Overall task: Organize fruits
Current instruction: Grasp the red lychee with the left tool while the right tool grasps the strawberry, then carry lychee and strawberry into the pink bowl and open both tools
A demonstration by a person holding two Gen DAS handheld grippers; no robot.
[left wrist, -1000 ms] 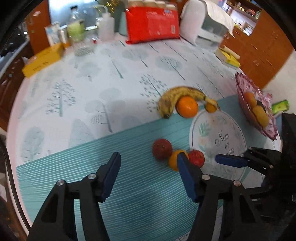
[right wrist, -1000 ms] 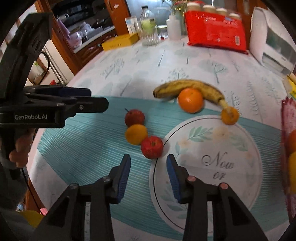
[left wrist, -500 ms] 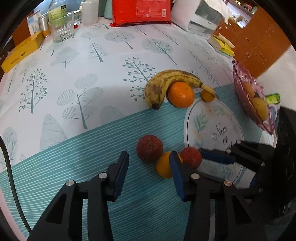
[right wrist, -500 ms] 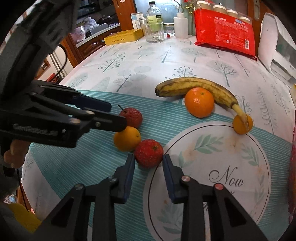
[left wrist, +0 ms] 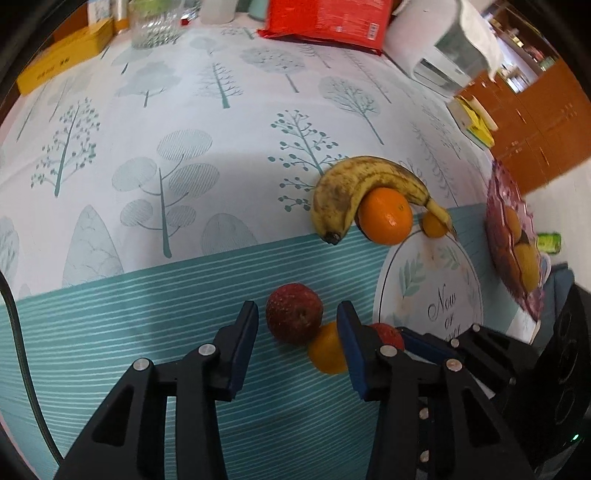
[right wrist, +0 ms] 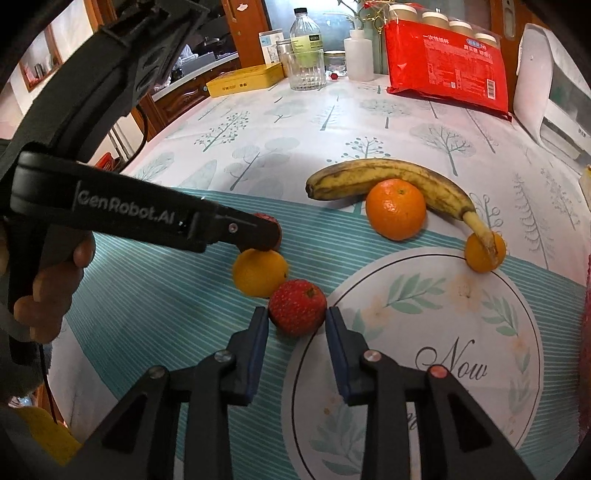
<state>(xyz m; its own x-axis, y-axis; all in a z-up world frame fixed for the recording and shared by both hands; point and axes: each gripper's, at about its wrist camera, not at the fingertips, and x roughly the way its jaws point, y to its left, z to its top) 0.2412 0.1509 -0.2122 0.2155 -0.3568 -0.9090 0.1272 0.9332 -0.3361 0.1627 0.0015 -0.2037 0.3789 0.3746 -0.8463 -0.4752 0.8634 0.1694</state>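
Three small fruits lie together on the teal placemat (left wrist: 147, 314). My left gripper (left wrist: 297, 308) straddles the dark red fruit (left wrist: 294, 314), with slim gaps showing on both sides, so it is open. My right gripper (right wrist: 297, 314) is shut on the bright red fruit (right wrist: 297, 308), both pads against it. A small orange (right wrist: 260, 273) rests between the two red fruits and touches them. In the right wrist view the left gripper (right wrist: 266, 232) hides most of the dark red fruit. Farther back lie a banana (left wrist: 369, 173), a large orange (left wrist: 386, 216) and a tiny orange (left wrist: 434, 225).
A pink fruit bowl (left wrist: 495, 192) holding fruit stands at the right table edge. Along the far edge are a red packet (left wrist: 325, 18), a glass (left wrist: 157, 22), a yellow box (left wrist: 59, 66) and a white appliance (left wrist: 443, 44). A hand (right wrist: 48, 288) holds the left gripper.
Both grippers came down onto the fruit cluster and narrowed their jaws. The right one closed on the bright red fruit. The left one slid forward around the dark red fruit.
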